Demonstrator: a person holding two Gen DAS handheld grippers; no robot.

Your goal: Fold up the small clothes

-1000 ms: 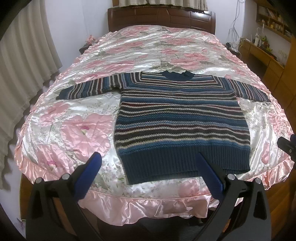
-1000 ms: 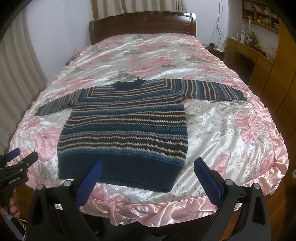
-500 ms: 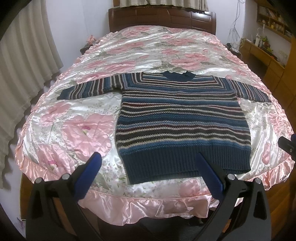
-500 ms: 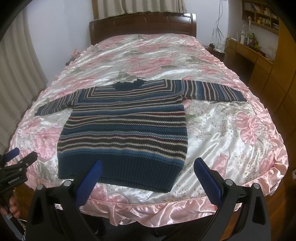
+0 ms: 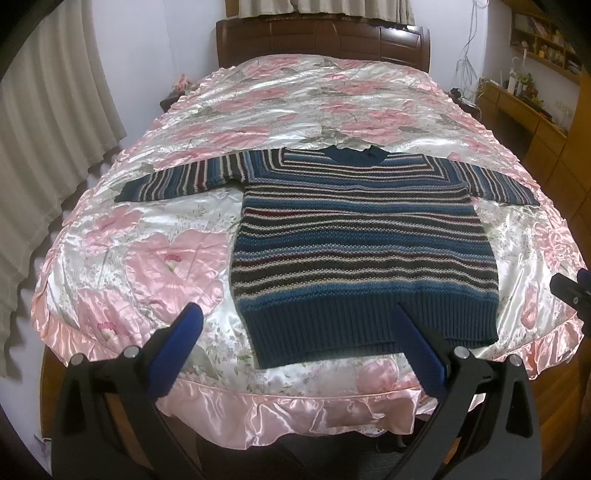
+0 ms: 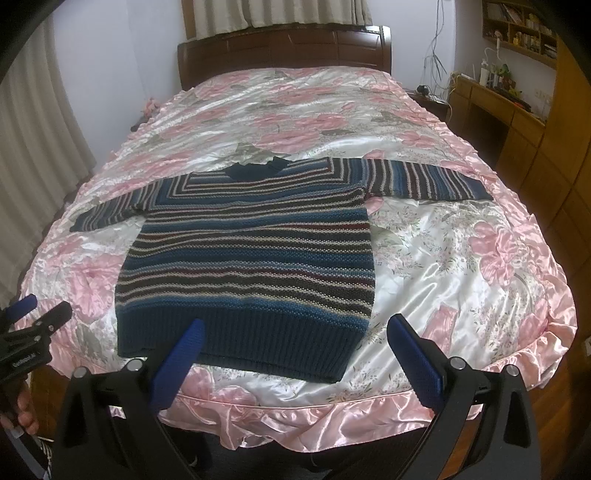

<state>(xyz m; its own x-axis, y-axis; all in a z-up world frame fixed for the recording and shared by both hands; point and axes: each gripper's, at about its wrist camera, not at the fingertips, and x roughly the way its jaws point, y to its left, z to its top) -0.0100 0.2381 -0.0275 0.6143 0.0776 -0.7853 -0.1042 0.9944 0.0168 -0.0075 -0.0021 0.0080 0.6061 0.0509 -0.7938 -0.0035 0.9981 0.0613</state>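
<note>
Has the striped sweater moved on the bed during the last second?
No. The striped sweater lies flat with both sleeves spread, its hem as near the pink ruffled edge of the bedspread as before. Both open grippers hang short of it.

You are working in a home bedroom. A bed with a dark wooden headboard (image 5: 321,40) fills the view, covered by a satin bedspread (image 5: 295,103) printed with pink flowers and frilled at its edge. Pleated curtains (image 5: 48,122) hang on one side; a wooden desk (image 6: 495,99) and shelves (image 6: 517,26) (crowded with small items) line the other.
</note>
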